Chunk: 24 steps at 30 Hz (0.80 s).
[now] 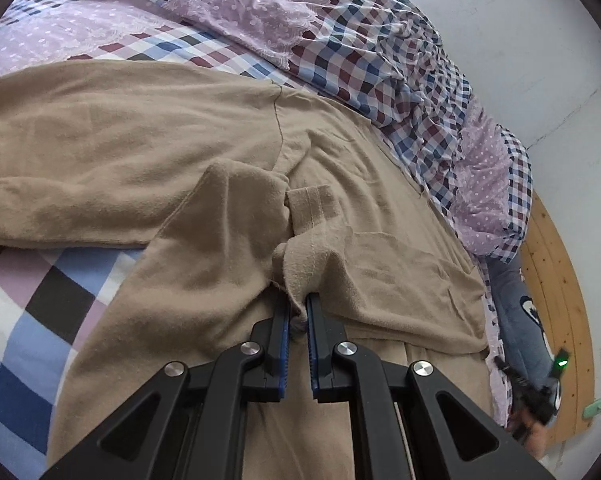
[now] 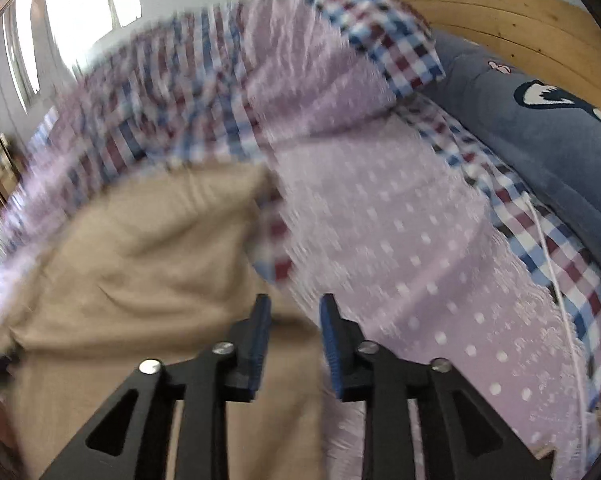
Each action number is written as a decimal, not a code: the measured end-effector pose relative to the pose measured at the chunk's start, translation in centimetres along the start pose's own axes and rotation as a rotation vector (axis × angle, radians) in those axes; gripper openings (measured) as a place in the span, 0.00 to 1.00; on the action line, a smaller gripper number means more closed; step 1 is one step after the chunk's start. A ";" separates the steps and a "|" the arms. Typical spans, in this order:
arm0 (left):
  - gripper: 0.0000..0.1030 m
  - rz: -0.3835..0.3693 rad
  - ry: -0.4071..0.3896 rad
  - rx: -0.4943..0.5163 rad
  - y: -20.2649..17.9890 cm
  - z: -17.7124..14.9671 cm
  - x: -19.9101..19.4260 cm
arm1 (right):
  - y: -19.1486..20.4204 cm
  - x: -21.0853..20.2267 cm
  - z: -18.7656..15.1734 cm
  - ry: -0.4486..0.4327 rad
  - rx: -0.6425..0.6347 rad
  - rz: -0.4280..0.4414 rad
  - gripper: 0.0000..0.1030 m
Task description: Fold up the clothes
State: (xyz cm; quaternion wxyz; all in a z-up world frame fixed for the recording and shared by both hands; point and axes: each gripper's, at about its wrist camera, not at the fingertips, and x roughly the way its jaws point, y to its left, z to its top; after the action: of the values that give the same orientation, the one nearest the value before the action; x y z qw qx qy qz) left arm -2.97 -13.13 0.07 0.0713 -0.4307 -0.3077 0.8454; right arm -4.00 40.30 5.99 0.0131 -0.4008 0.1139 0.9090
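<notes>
Pinching a fold of the tan garment [image 1: 204,128], the left hand-held gripper [image 1: 298,312] grips tight; the right hand-held gripper [image 2: 294,312] hangs parted above it.

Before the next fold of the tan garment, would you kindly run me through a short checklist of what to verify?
1. Left gripper clamped on a bunched fold of the tan garment: ok.
2. Right gripper empty, jaws apart, nothing between them: ok.
3. Garment lying flat on the checked bedding: not ok, it is creased and bunched near the left gripper.
4. White cable clear of the garment: ok, it lies on the bedding to the side.
5. Where the right gripper should grasp next: cannot tell, the right wrist view is blurred.
</notes>
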 end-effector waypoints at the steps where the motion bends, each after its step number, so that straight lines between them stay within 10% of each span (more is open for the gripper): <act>1: 0.07 -0.001 -0.006 0.008 -0.1 0.0 -0.1 | 0.2 -0.2 0.9 -0.020 0.016 0.052 0.40; 9: 0.07 -0.039 -0.035 0.010 0.4 0.3 -0.8 | 2.2 8.6 10.2 0.065 0.014 0.181 0.47; 24: 0.16 -0.059 -0.016 -0.011 0.9 0.3 0.0 | 5.4 21.2 12.8 0.255 -0.252 -0.015 0.47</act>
State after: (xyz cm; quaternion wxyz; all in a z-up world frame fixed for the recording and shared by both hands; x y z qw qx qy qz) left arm -3.04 -13.99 -0.36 0.0913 -0.4150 -0.3252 0.8448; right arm -28.27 36.38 -0.14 -0.0450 -0.5122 -0.0031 0.8577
